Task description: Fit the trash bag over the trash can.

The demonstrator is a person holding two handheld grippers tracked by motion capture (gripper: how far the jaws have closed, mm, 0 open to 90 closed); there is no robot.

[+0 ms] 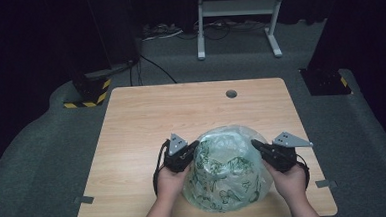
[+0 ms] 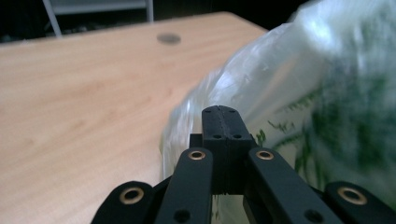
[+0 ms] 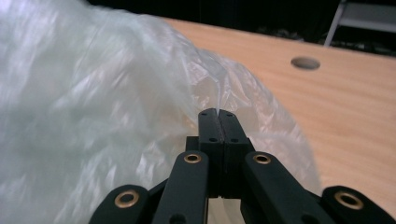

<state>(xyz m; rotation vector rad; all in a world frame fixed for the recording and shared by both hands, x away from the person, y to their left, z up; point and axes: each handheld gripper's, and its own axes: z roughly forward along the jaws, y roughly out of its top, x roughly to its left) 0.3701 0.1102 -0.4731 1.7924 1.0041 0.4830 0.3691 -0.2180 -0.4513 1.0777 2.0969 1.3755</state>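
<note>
A puffed-up translucent plastic bag (image 1: 229, 166) with green leafy printing or contents sits on the wooden table (image 1: 141, 116) near its front edge. My left gripper (image 1: 195, 146) meets the bag's left side, its jaws pressed together with the thin film at their tips. In the left gripper view, the closed left gripper (image 2: 219, 112) lies against the bag (image 2: 303, 93). My right gripper (image 1: 255, 144) meets the bag's right side. In the right gripper view, a crease of the bag (image 3: 93, 116) runs into the seam of the closed right gripper (image 3: 217, 114). A hand holds each gripper.
A round cable hole (image 1: 231, 93) lies in the far part of the tabletop. Beyond the table stand a white metal frame (image 1: 236, 8) and a yellow-black striped base (image 1: 87, 96) on grey carpet. Bare wood stretches left of and behind the bag.
</note>
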